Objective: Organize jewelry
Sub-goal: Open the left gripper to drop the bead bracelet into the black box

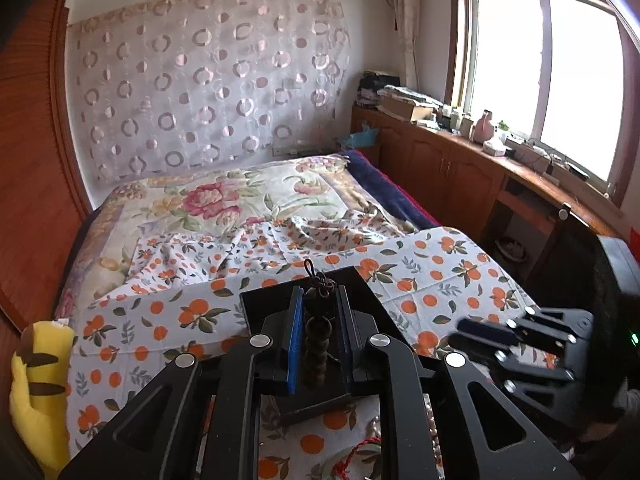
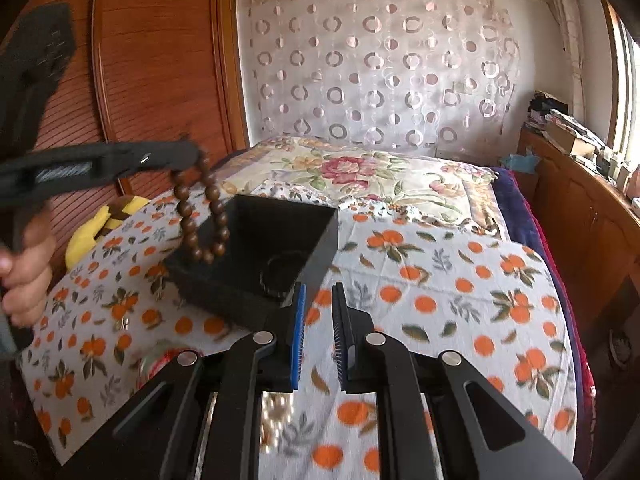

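Note:
My left gripper point(image 1: 318, 294) is shut on a brown wooden bead bracelet point(image 1: 317, 336) and holds it above the open black box point(image 1: 362, 288). In the right wrist view the left gripper point(image 2: 192, 156) has the bracelet point(image 2: 202, 216) hanging as a loop over the box's left rim point(image 2: 200, 276). A dark bracelet point(image 2: 280, 276) lies inside the box. My right gripper point(image 2: 319, 292) is open and empty, just right of the box's near corner; it also shows blurred in the left wrist view point(image 1: 472, 332).
The box sits on an orange-print cloth point(image 2: 440, 300) over a table beside a floral bed point(image 2: 360, 172). More jewelry lies near me: pearls point(image 1: 430, 420), a red cord piece point(image 1: 356, 456). A yellow plush point(image 1: 36, 392) is at left; a wooden cabinet point(image 1: 460, 168) stands right.

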Motion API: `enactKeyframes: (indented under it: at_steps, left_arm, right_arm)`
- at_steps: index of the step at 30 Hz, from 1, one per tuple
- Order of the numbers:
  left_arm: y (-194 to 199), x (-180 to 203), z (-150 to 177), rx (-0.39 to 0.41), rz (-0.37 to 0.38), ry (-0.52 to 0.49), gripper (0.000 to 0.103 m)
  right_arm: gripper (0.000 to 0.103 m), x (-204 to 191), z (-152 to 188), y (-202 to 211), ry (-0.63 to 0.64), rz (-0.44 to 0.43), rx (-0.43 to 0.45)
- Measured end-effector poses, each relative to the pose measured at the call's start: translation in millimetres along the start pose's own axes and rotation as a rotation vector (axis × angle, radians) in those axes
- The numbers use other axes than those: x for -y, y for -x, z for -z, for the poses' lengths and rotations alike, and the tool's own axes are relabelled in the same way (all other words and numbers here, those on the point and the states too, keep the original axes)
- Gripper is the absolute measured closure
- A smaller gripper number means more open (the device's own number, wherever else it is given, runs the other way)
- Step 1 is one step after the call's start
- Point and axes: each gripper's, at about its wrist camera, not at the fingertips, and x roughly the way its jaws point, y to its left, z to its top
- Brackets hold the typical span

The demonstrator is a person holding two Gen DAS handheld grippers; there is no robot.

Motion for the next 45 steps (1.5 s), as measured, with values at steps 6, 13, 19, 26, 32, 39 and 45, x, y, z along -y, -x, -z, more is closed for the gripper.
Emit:
enactKeyframes:
  at_steps: [6,13,19,26,32,39,45]
  left_arm:
    - [-8.2,5.3,4.2,-0.018,-0.023,-0.011,0.063]
    - [7.5,10.6,34.2,-0.019,-0.017,-0.008,0.049]
    - [27.3,16.5,69.8,-0.017,-0.026,-0.011,0.040]
    - [54.7,13.5,96.5,0.003,-0.026,0.009,0.028]
    - [73.0,4.1,114.6,0.019,-0.057,0.046,0.016]
    - [79.5,-7.3,132.5,0.001,-0.087,0.079,0.014]
    - [80.6,-18.9,144.7,-0.017,-0.106,0.107,0.014]
  right_arm:
    - [0.088,-1.3,17.2,11.5,-0.022,-0.025,-0.003]
    - [0.088,-17.3,35.3,27.1,-0.003,-0.052,-0.002]
    - [0.076,-34.8,50.2,38.2,0.020,-0.091,-0.011]
    - [0.071,-56.5,64.4,44.3,0.051,-0.134,-0.038]
    - [0.067,-74.6,75.4,42.1,0.085,-0.169,-0.082]
    - [0.036,-91.4,84.0,33.9,0.128,-0.185,-0.130]
    - [0.027,-102.1,86.0,26.4,0.155,-0.195,-0.176]
